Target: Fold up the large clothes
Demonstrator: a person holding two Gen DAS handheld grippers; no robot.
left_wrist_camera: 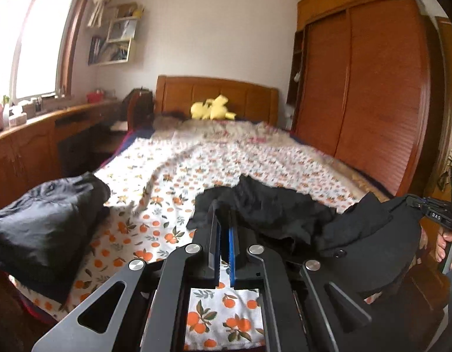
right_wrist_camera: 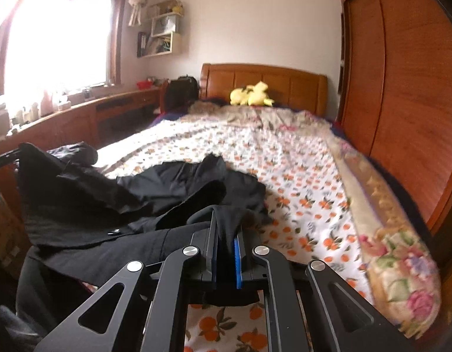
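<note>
Black garment (right_wrist_camera: 167,187) pinched at near edge by left gripper (left_wrist_camera: 224,214) and right gripper (right_wrist_camera: 227,220), both clamped, rest trailing onto orange-print bedsheet (right_wrist_camera: 299,176).

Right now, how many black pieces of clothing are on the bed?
2. One black garment is spread near the foot, pinched by both grippers; a second black bundle sits at the bed's left edge. More may be hidden underneath.

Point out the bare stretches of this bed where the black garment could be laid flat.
Free: the orange-print sheet between the black garment and the floral quilt edge, and the middle up toward the yellow plush toy. Crowded: the near end, under the garment held by the left gripper and right gripper, and the dark bundle at the near window-side corner.
</note>
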